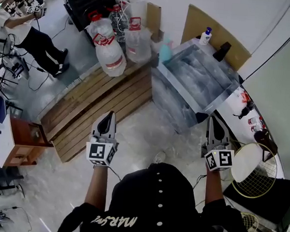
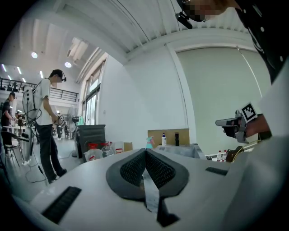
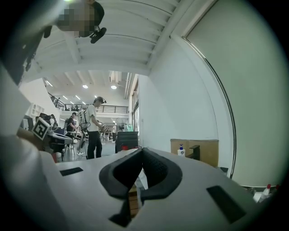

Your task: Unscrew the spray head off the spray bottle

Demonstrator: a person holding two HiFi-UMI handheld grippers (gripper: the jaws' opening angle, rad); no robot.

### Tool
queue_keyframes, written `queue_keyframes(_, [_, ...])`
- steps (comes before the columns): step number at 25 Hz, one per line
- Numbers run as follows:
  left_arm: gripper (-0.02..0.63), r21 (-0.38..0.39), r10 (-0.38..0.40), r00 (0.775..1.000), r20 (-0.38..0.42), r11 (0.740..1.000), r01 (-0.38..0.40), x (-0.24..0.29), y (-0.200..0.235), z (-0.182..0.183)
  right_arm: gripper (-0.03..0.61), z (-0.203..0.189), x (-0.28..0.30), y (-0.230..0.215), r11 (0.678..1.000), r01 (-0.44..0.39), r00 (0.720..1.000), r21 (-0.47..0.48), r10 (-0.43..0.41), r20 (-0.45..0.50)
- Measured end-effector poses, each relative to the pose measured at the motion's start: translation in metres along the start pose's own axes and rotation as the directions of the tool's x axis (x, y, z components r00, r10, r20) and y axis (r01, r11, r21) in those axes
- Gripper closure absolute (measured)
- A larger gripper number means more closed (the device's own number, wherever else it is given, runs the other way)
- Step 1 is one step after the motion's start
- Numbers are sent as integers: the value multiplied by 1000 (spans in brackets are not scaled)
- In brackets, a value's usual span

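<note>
Left gripper (image 1: pixel 108 117), right gripper (image 1: pixel 213 121): both pressed together, empty. Spray bottle (image 1: pixel 165 52) at table (image 1: pixel 197 76) far-left corner. Likely light, slick plastic: clamp body, twist collar.

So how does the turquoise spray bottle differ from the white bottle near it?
The spray bottle is turquoise; the white bottle has a blue top. The spray bottle stands at the corner of the grey table, beside the big water jugs; the white bottle stands farther along, in front of the brown board. Both stand upright, and nothing touches either.
</note>
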State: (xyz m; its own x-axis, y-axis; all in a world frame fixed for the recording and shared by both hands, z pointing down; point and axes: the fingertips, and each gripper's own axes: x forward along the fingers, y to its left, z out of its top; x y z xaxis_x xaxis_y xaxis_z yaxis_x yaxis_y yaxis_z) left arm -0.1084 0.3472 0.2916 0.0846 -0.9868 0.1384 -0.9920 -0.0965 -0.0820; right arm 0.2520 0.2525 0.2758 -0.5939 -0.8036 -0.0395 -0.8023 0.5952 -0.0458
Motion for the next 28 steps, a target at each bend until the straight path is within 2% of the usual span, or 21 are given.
queue_keyframes(7, [588,42,-2,1000,24,999,1,47,-6,12,565,-8,34,-28,1000,-22,1000,19,22,4])
queue_keyframes(18, [588,-17,-1,1000,-25,1000,1,78,2,-9,565,-14,67,-44,999,-31,999,10,32,-23])
queue_keyframes(23, [588,-30,-20,1000,-16,999,20,121,14,-11,565,-16,91,-61,1000,-2,1000,-1,2,-26])
queue_keyframes(28, [588,-5,-56,998,2,998,56,171,23,-3,565,-21,131,-76,1000,7,999,-13,-8,-41])
